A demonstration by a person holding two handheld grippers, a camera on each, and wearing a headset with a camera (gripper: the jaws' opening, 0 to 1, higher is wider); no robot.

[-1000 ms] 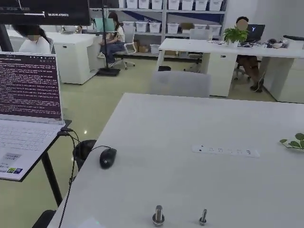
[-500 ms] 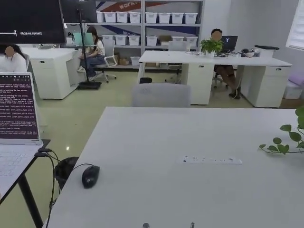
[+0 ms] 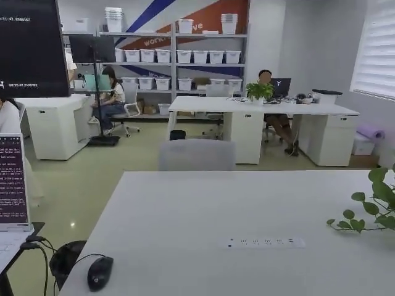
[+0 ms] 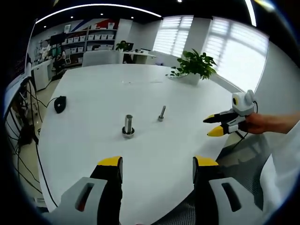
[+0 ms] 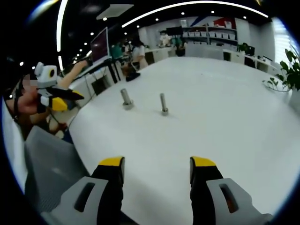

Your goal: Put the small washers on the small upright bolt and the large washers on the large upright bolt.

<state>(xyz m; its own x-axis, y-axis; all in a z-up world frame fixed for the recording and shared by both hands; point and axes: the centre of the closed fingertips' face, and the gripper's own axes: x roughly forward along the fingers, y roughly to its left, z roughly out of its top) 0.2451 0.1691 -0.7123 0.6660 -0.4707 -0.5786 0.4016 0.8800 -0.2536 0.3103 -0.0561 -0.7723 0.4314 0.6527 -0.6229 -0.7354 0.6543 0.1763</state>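
Two bolts stand upright on the white table (image 4: 140, 89). The large bolt (image 4: 128, 125) is left of the thin small bolt (image 4: 161, 113) in the left gripper view. The right gripper view also has the large bolt (image 5: 125, 99) and the small bolt (image 5: 163, 104). My left gripper (image 4: 157, 168) is open and holds nothing, at the table's near edge, well short of the bolts. My right gripper (image 5: 157, 168) is open and bare too, over the table's edge. Each gripper appears in the other's view, held off the table's side: right gripper (image 4: 216, 124), left gripper (image 5: 63, 99).
A black mouse (image 3: 100, 272) lies near the table's left edge, and a power strip (image 3: 265, 242) lies mid-table. A potted plant (image 3: 370, 209) stands at the right. A grey chair (image 3: 196, 154) is at the far side and a laptop (image 3: 12, 185) at the left.
The head camera has tilted up, so the two bolts have slid out of its view at the bottom. Nothing on the table has visibly moved.
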